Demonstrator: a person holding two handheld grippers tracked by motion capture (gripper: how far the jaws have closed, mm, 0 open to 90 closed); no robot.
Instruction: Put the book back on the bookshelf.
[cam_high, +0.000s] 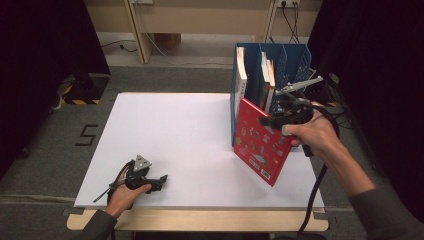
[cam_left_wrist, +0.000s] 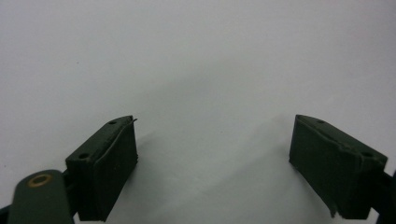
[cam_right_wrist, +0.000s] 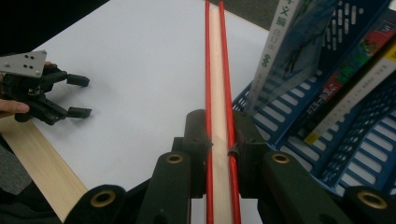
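Observation:
A thin red book (cam_high: 259, 142) hangs tilted above the white table (cam_high: 175, 140), in front of the blue file rack (cam_high: 292, 57). My right gripper (cam_high: 274, 120) is shut on its upper corner. In the right gripper view the book's page edge (cam_right_wrist: 219, 84) runs straight up between the two jaws, and my right gripper (cam_right_wrist: 219, 140) clamps both red covers. My left gripper (cam_high: 161, 182) rests open on the table near the front left edge. Its jaws stand wide apart over bare white surface, with my left gripper (cam_left_wrist: 212, 149) holding nothing.
The blue rack (cam_right_wrist: 336, 140) holds several upright books (cam_high: 241, 77) in its slots at the table's back right. A wooden strip (cam_high: 200, 220) runs along the table's front edge. Dark curtains flank both sides, and cables lie on the floor behind.

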